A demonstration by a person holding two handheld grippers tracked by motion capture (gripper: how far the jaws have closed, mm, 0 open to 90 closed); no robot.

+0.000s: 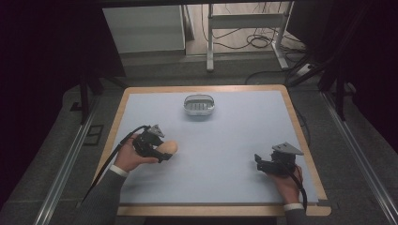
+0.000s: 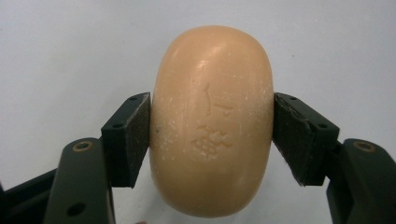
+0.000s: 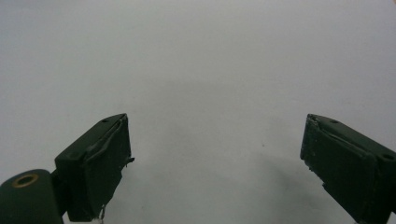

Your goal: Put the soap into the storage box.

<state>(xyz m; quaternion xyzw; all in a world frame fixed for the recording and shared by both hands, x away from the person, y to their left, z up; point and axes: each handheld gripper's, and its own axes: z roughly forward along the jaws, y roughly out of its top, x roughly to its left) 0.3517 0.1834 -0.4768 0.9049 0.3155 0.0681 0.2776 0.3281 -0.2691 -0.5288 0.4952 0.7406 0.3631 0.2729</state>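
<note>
A tan oval bar of soap (image 2: 212, 121) with a stamped mark sits between the black jaws of my left gripper (image 2: 212, 135), which is shut on its two sides. From above, the soap (image 1: 169, 148) lies low over the pale blue table mat at the left, with the left gripper (image 1: 162, 152) held in a hand beside it. My right gripper (image 1: 257, 161) rests at the right of the mat, its jaws wide apart. In the right gripper view the right gripper (image 3: 215, 158) is open over bare mat.
A small grey soap dish (image 1: 199, 105) with a slotted floor stands at the far middle of the mat. The table (image 1: 300, 140) has a wooden rim. Beyond it are metal table legs (image 1: 210, 42) and cables on the floor.
</note>
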